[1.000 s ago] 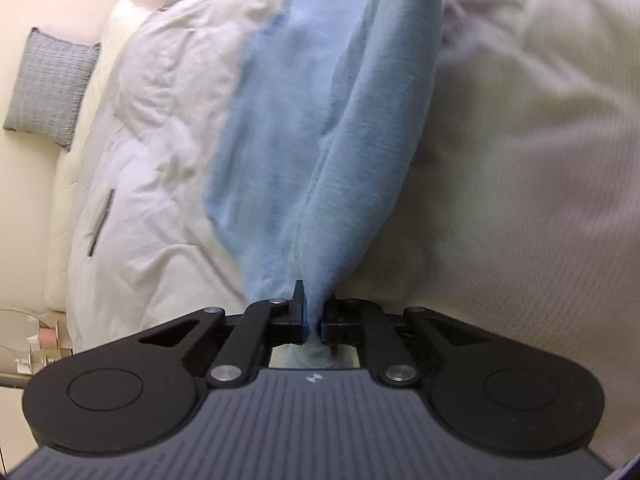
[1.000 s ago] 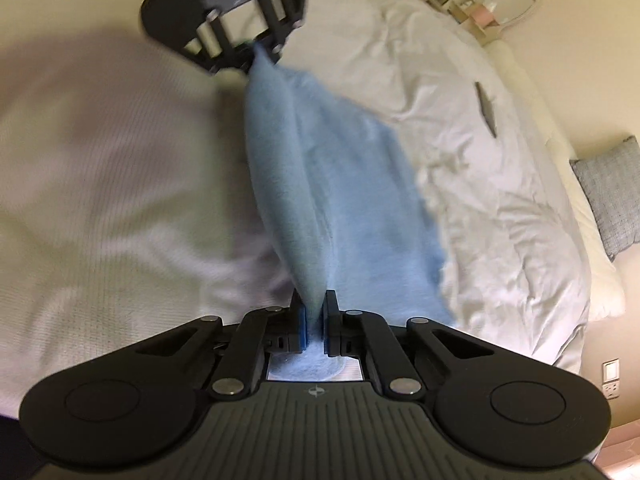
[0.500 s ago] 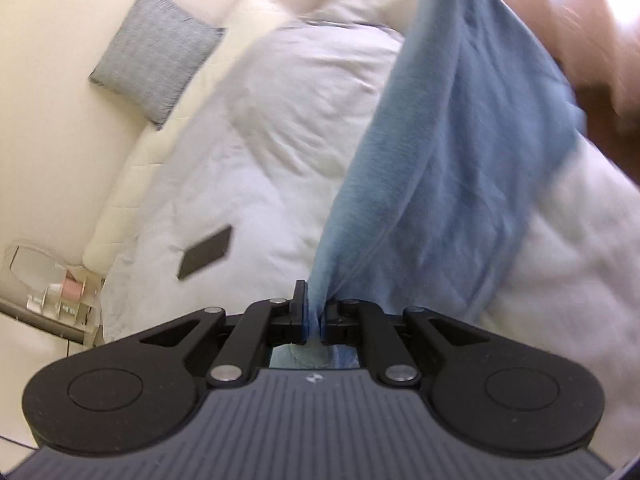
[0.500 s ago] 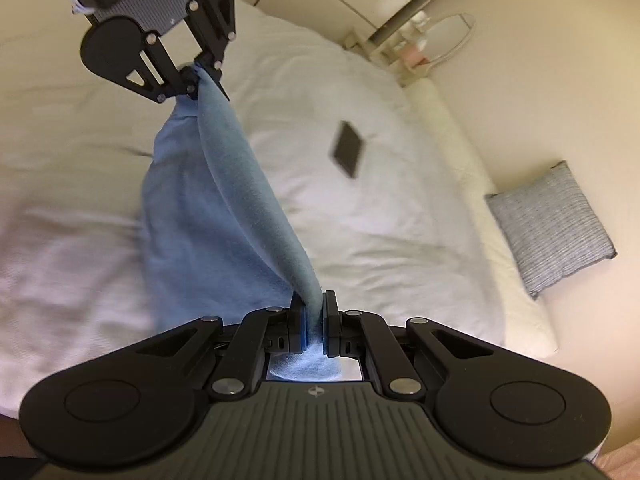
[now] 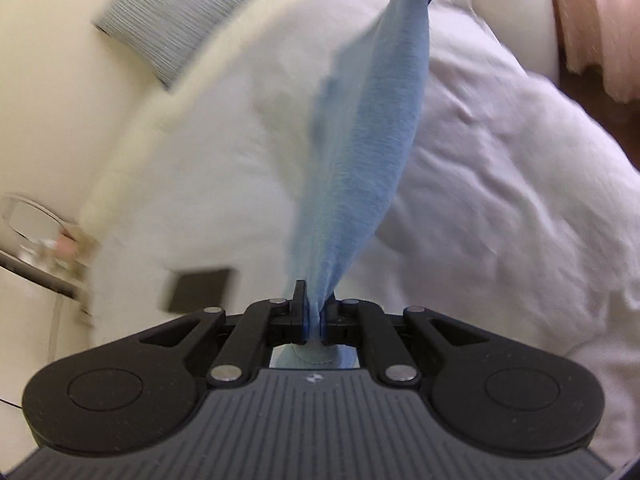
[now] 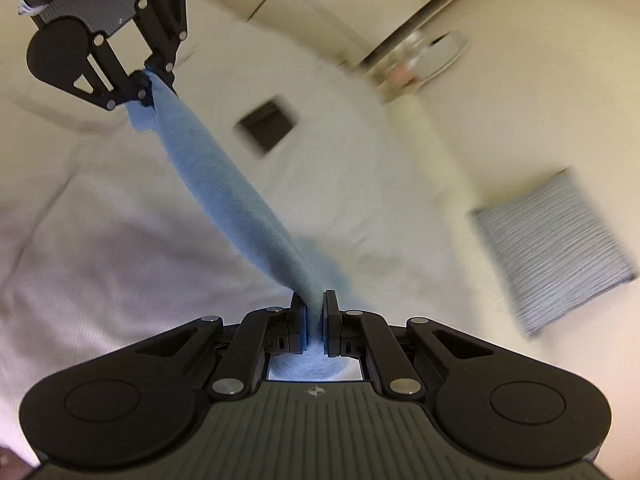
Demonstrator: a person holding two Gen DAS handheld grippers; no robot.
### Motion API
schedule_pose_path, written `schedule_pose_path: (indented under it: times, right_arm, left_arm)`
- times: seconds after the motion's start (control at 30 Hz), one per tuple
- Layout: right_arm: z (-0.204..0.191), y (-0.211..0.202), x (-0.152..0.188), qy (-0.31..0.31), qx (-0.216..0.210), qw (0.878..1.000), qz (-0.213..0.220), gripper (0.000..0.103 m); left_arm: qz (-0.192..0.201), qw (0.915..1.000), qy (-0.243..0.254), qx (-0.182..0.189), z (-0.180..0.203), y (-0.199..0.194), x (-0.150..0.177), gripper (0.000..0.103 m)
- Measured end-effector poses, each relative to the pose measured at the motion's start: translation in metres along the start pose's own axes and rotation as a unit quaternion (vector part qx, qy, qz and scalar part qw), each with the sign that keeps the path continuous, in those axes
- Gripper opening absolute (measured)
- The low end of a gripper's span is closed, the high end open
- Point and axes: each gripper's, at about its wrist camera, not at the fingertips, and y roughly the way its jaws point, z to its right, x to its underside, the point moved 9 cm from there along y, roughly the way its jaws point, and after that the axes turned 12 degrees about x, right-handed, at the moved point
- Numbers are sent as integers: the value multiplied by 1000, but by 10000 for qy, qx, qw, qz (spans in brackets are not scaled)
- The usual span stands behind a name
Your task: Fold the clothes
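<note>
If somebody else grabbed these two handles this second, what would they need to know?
Left tool: shut on one end of the blue cloth.
Right tool: shut on the other end.
The cloth hangs stretched between them in the air above the white bed. A dark flat object lies on the bed.
Done: cloth picked up. No fold shows.
Left: lay it flat, then fold.

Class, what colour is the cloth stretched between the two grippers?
Light blue cloth, clearest in the right wrist view.
</note>
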Motion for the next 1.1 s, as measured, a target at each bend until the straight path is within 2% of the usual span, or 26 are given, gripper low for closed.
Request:
schedule_pose_path:
  times: [0.07, 0.17, 0.27, 0.37, 0.47, 0.53, 0.67, 0.83, 1.1]
  right_arm:
    - [-28, 20, 27, -84, -348, 9992, -190, 4]
    - [-67, 38, 63, -267, -784, 9957, -417, 4]
    - [-85, 42, 82, -460, -944, 9936, -425, 8]
    - [-91, 40, 89, -685, -923, 9925, -406, 21]
    - [-93, 37, 92, -928, -847, 9913, -387, 24]
    - [-94, 41, 90, -1068, -818, 9901, -399, 24]
    - [-98, 38, 100, -1019, -830, 9901, -491, 15]
    - [-104, 30, 106, -901, -750, 9913, -591, 15]
    - [-118, 21, 125, -472, -196, 9952, -834, 15]
  left_arm:
    - [-303, 9992, -6, 278, 29, 36, 12, 4]
    - [-593, 9965, 25, 591, 67, 66, 29, 5]
    - [-682, 9962, 1, 550, 82, 69, 36, 13]
    - [-731, 9964, 36, 438, 89, 64, 39, 16]
    - [-731, 9964, 179, 382, 90, 60, 40, 16]
    - [-703, 9965, 286, 347, 92, 60, 42, 16]
    - [-619, 9971, 293, 317, 94, 65, 50, 13]
    - [-424, 9987, 226, 195, 102, 70, 50, 13]
    - [86, 9996, -114, -230, 111, 63, 58, 14]
